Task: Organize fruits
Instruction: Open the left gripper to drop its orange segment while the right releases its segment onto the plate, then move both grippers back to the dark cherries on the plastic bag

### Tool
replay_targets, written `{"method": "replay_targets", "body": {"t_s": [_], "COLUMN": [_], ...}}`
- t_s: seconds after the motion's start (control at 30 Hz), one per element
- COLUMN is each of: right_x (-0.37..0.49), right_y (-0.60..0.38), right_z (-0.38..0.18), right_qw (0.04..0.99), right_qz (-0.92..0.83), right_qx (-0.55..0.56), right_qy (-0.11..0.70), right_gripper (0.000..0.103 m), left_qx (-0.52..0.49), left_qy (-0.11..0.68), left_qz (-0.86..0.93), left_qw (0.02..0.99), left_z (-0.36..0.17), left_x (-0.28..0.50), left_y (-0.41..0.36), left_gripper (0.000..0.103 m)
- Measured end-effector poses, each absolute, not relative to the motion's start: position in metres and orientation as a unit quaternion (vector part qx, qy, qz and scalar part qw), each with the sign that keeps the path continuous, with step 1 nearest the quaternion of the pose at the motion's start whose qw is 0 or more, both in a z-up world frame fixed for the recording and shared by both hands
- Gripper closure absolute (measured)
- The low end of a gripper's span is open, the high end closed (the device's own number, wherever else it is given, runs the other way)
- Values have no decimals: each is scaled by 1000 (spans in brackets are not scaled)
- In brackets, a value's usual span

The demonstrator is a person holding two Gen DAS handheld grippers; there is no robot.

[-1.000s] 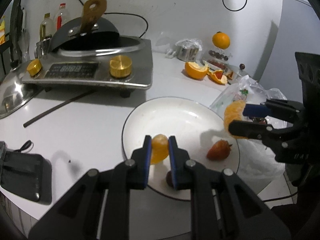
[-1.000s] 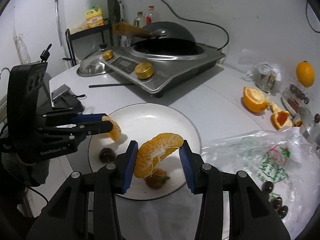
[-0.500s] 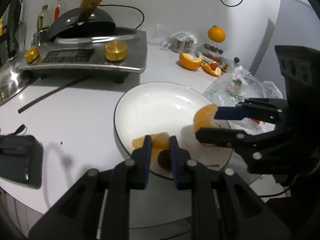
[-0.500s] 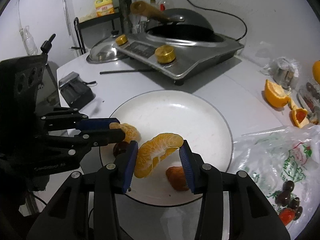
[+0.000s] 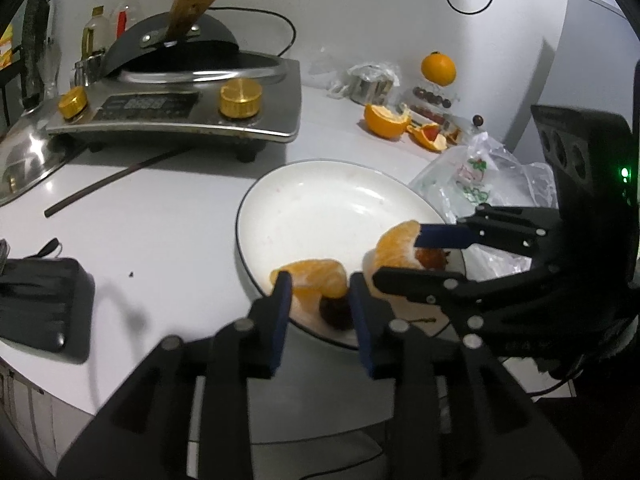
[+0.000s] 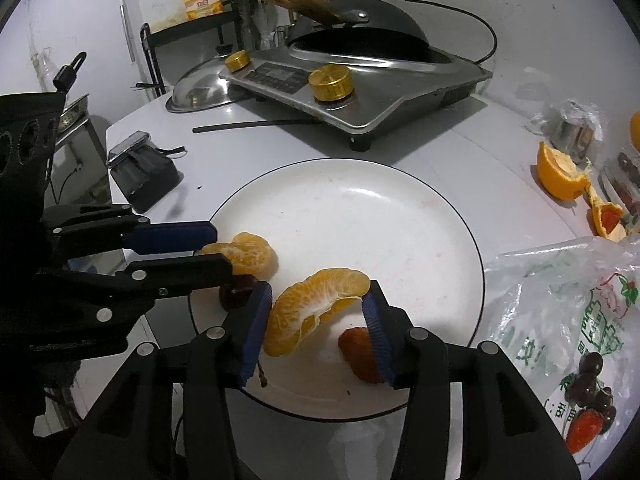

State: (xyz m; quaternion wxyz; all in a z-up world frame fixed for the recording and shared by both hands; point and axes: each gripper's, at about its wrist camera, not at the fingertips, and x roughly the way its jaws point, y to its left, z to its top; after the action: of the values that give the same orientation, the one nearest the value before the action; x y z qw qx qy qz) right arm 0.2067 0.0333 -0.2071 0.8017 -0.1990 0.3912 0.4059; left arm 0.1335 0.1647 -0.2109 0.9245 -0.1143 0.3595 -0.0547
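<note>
A white plate [image 5: 328, 200] [image 6: 360, 220] holds a strawberry [image 6: 360, 352], a dark round fruit [image 5: 334, 312] [image 6: 236, 296] and a clump of peeled orange segments [image 5: 316, 278] [image 6: 248, 256] at its near edge. My left gripper [image 5: 320, 316] [image 6: 220, 252] is low over that clump. Its jaws are opening and the pads stand off the fruit. My right gripper [image 6: 316, 320] [image 5: 396, 256] has a larger fan of orange segments [image 6: 316, 308] [image 5: 396, 246] between its blue pads just above the plate. Its jaws are beginning to open, and both pads still touch the fruit.
An induction cooker with a wok [image 5: 180, 108] [image 6: 340, 80] fills the back. A plastic bag of fruit [image 6: 568, 320] [image 5: 480, 184] lies right of the plate. Orange peel [image 5: 386, 120], a whole orange [image 5: 438, 68], a black pouch [image 5: 40, 304] and a dark rod [image 5: 112, 178] lie around.
My left jaws spread and left their orange clump on the plate's near edge. The right gripper sank toward the plate with its segments, its jaws a little wider.
</note>
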Motion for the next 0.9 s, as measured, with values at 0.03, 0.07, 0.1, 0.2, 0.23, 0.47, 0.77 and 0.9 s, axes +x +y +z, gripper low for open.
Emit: {"method": "replay_targets", "body": {"t_s": [0.03, 0.07, 0.1, 0.2, 0.23, 0.47, 0.77, 0.9], "right_x": [207, 207, 207, 205, 205, 204, 203, 202], "right_y": [32, 32, 31, 26, 26, 9, -21, -36], "right_z": [-207, -206, -205, -201, -200, -191, -178, -174], "right_qw": [802, 802, 802, 804, 803, 814, 829, 836], "right_qz": [406, 407, 408, 412, 413, 406, 393, 389], "right_qx": [-197, -196, -195, -189, -187, -178, -160, -152], "right_qy": [392, 392, 391, 385, 386, 376, 363, 357], "right_gripper": [52, 51, 47, 40, 40, 39, 39, 39], "left_qx": [-115, -117, -119, -121, -121, -113, -100, -91], "left_qy": [358, 356, 354, 348, 346, 341, 339, 337], "left_qz": [-56, -56, -55, -50, -48, -42, -51, -53], "left_qw": [925, 926, 926, 928, 929, 932, 934, 936], "left_z": [-210, -209, -207, -203, -202, -195, -187, -182], "left_x": [133, 132, 132, 131, 130, 130, 132, 135], "left_y": [165, 165, 165, 163, 163, 154, 131, 117], "left_gripper": [57, 51, 49, 49, 49, 49, 49, 49]}}
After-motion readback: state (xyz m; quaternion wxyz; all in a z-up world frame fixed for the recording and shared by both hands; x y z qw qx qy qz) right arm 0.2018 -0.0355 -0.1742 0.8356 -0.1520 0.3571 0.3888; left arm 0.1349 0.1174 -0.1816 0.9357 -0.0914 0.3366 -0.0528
